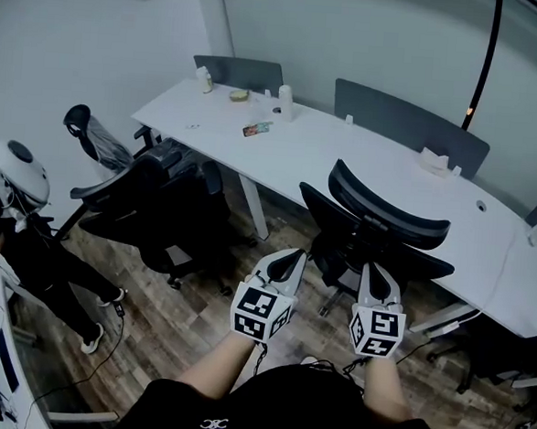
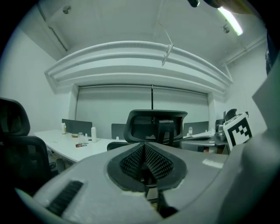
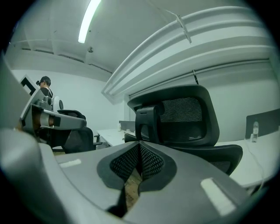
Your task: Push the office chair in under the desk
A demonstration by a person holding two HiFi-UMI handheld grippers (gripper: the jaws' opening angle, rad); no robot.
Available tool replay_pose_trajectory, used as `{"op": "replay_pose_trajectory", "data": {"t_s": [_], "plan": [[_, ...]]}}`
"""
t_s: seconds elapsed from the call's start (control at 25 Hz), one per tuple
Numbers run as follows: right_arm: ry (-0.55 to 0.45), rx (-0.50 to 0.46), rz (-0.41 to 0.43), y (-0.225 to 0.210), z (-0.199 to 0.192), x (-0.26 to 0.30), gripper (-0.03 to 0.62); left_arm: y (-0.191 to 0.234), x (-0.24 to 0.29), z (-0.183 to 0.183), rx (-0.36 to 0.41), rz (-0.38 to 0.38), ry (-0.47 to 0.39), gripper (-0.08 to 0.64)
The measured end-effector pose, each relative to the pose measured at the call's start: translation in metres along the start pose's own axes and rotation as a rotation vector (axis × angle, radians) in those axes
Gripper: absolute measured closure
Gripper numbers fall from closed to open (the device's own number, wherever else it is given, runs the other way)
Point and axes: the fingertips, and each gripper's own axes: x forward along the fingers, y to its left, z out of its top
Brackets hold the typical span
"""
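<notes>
A black mesh office chair (image 1: 378, 228) stands in front of the long white desk (image 1: 346, 159), its back toward me and its seat partly under the desk edge. My left gripper (image 1: 293, 257) is shut with nothing in it, just short of the chair's left side. My right gripper (image 1: 374, 271) is shut too and empty, close behind the backrest. In the left gripper view the chair's headrest (image 2: 155, 124) rises beyond the closed jaws. The right gripper view shows the headrest (image 3: 179, 116) large and close.
A second black chair (image 1: 155, 201) with a garment on it stands to the left of the desk. A person in dark clothes (image 1: 28, 238) stands at far left. Bottles and small items (image 1: 258, 103) lie on the desk's far end. Wood floor lies below.
</notes>
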Motion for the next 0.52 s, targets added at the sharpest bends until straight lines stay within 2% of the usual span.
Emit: {"op": "replay_pose_trajectory", "data": {"t_s": [0.2, 0.52], "plan": [[-0.006, -0.005, 0.006, 0.003, 0.0037, 0.0015, 0.586, 0.0013, -0.0012, 0.0, 0.017, 0.017, -0.001, 0.552], [-0.009, -0.007, 0.019, 0.0026, 0.0059, 0.0019, 0.586, -0.0077, 0.0045, -0.004, 0.033, -0.006, 0.024, 0.552]]}}
